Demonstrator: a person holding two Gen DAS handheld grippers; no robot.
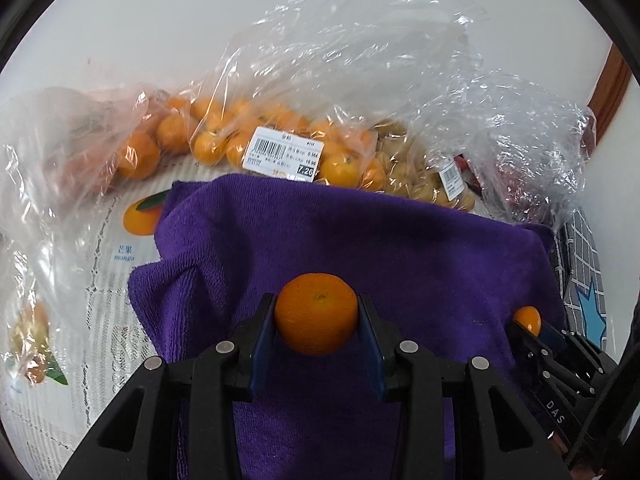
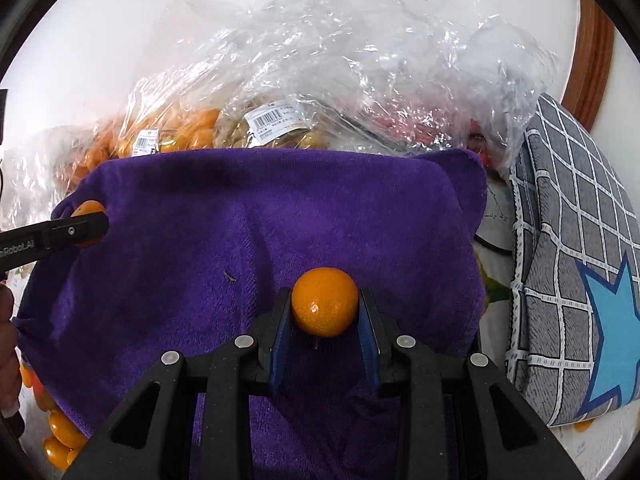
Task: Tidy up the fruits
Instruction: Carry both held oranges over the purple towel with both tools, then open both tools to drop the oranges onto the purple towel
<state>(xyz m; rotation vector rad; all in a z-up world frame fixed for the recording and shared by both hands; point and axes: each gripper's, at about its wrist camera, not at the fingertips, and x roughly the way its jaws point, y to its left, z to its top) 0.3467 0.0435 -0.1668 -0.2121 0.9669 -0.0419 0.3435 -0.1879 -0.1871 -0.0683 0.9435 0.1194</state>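
Observation:
My left gripper [image 1: 317,320] is shut on an orange tangerine [image 1: 316,312] and holds it over a purple towel [image 1: 360,232]. My right gripper [image 2: 325,312] is shut on a second tangerine [image 2: 325,307] over the same towel [image 2: 248,220]. The right gripper with its fruit shows at the right edge of the left wrist view [image 1: 528,320]. The left gripper shows at the left of the right wrist view [image 2: 86,224]. Behind the towel lies a clear bag of tangerines [image 1: 224,136] with a price label.
A bag of small yellow-brown fruit [image 1: 416,176] and a bag of red fruit [image 1: 520,184] lie behind the towel. A grey checked cloth with a blue star [image 2: 580,280] lies at the right. Loose small orange fruits [image 2: 60,436] lie at the lower left.

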